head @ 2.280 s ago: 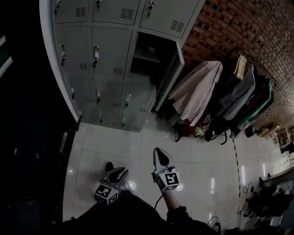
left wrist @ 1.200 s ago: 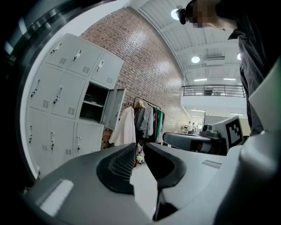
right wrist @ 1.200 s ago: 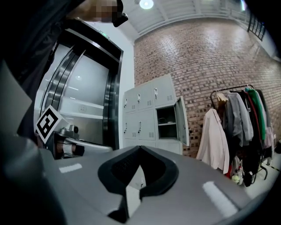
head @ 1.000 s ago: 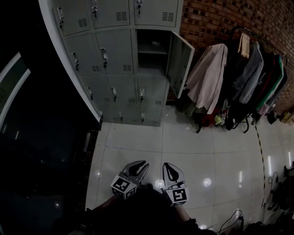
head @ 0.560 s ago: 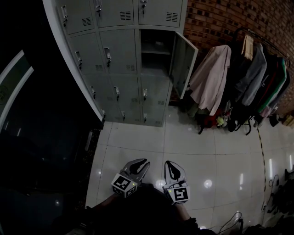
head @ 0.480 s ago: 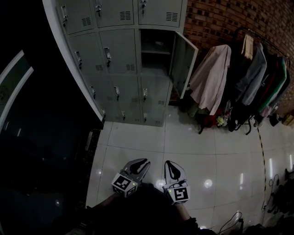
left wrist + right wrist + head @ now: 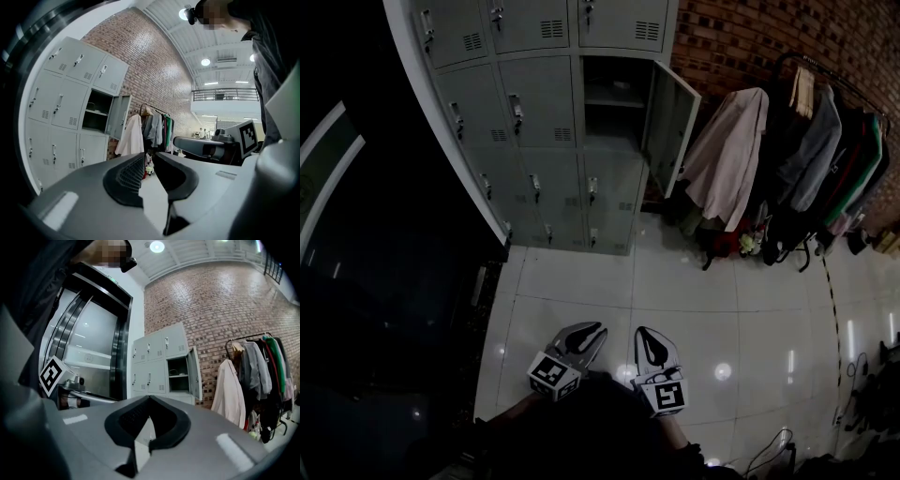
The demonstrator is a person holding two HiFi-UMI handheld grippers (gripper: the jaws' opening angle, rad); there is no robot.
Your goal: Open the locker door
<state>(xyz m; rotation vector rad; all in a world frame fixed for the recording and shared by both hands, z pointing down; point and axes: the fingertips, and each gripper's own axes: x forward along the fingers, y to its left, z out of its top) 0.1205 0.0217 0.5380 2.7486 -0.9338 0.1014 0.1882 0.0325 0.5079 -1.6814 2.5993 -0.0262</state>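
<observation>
The grey locker bank (image 7: pixel 534 112) stands at the far side of the tiled floor. One upper compartment (image 7: pixel 614 94) is open, and its door (image 7: pixel 668 117) is swung out to the right; the door also shows in the left gripper view (image 7: pixel 117 123) and the right gripper view (image 7: pixel 195 373). Both grippers hang low by my body, well away from the lockers. My left gripper (image 7: pixel 592 333) (image 7: pixel 150 157) has its jaws a narrow gap apart, with nothing between them. My right gripper (image 7: pixel 643 336) (image 7: pixel 148 398) is shut and empty.
A clothes rack (image 7: pixel 787 159) with coats and jackets stands against the brick wall (image 7: pixel 750 37), right of the lockers. Dark glass sliding doors (image 7: pixel 347 244) fill the left side. Glossy white floor tiles (image 7: pixel 675 291) lie between me and the lockers.
Since the earliest frame the head view has swung to face the lockers more squarely, and the two grippers have drawn closer together. Over the last second nothing has visibly moved.
</observation>
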